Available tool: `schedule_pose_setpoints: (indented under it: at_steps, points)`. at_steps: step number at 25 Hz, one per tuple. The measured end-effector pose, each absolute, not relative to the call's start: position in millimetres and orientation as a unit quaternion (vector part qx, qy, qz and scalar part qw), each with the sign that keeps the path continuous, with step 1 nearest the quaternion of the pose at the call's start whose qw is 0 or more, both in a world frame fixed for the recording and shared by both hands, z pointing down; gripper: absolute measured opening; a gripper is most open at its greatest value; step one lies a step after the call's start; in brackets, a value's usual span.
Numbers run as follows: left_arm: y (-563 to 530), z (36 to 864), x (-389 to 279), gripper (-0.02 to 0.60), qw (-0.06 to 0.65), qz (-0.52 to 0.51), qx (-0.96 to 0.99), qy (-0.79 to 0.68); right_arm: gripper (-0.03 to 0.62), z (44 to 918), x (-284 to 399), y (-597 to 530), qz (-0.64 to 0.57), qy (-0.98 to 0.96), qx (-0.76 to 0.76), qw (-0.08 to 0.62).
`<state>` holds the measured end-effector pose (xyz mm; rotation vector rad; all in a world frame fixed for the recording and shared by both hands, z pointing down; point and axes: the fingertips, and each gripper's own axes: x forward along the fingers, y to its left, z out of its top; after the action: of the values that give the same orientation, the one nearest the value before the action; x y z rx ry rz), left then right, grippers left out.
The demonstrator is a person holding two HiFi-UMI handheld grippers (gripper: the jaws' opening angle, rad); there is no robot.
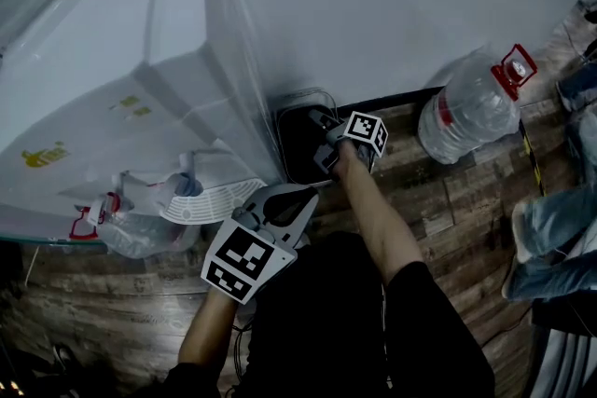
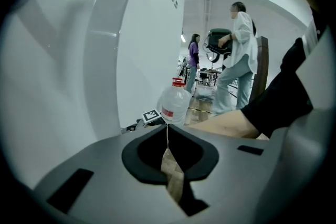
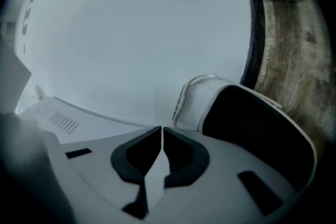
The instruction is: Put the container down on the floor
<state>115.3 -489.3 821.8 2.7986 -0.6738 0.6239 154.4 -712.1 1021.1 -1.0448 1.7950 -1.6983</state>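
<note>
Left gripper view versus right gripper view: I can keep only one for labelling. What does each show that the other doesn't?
Only the left gripper view: two people standing behind, and the holder's forearm. Only the right gripper view: the black container with a white rim, beside the appliance. Both: the white appliance, a clear water bottle, wood floor, and jaws nearly together, nothing between.

The black, white-rimmed container stands upright on the wood floor, against the white unit.
</note>
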Motion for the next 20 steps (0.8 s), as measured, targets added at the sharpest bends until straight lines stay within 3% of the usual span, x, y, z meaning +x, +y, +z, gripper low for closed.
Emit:
schedule_pose_setpoints:
  at_steps: [2, 12, 20]
  points:
    - [-490, 823, 114, 0.018, 0.097, 0.210, 0.945, -0.231, 0.011, 1018, 155, -709, -0.596, 0.670, -0.388, 0.214]
    - [-494, 815, 117, 0.018, 0.090, 0.202, 0.946, -0.238, 0.011, 997, 153, -688, -0.482, 0.754, -0.439, 0.082]
    - [-502, 792, 118, 0.018, 0.079, 0.201, 0.936, -0.277, 0.011, 944, 152, -665, -0.437, 0.791, -0.428, 0.029]
